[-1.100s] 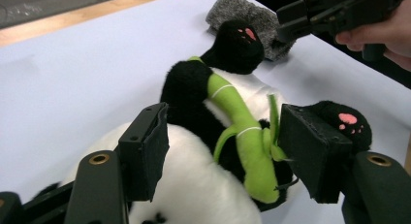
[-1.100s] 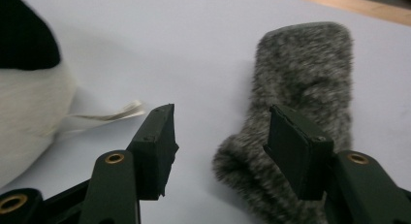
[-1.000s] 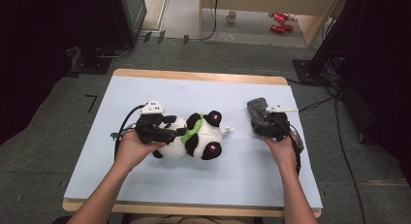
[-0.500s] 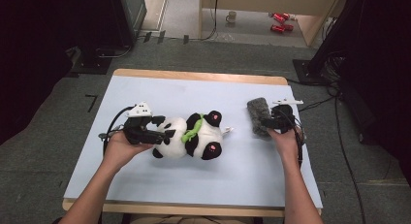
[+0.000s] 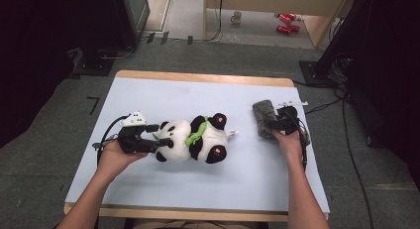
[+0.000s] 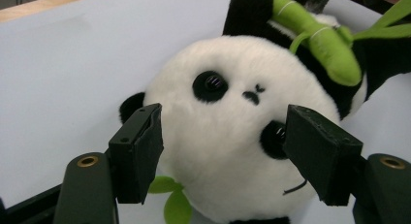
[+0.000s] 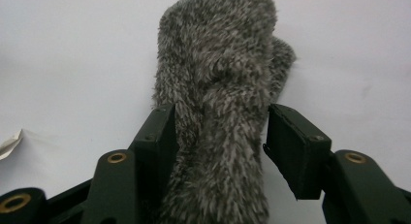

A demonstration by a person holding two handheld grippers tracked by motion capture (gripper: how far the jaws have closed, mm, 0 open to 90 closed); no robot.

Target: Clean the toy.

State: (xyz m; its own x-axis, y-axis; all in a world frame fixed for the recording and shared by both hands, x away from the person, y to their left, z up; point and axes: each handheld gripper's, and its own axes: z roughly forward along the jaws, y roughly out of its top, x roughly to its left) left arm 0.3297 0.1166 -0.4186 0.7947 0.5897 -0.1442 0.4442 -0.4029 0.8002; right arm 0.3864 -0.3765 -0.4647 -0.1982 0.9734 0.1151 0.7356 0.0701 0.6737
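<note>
A black and white panda plush with a green bamboo sprig lies on its back in the middle of the table. My left gripper sits at its head end. In the left gripper view the left gripper is open, with the panda's head between the wide-spread jaws. A grey fuzzy mitten lies at the right. My right gripper reaches into it from the near right. In the right gripper view the right gripper straddles the mitten: the left jaw touches the fabric and a thin gap shows at the right jaw.
The table has a pale blue cover and a wooden rim. A small white tag sticks out of the panda toward the mitten. Cables trail off both grippers. Beyond the table's far edge, a mug and red cans lie on the floor.
My left gripper has drawn back to the left, from over the panda to its head end. My right gripper has moved in on the mitten. The panda has hardly shifted.
</note>
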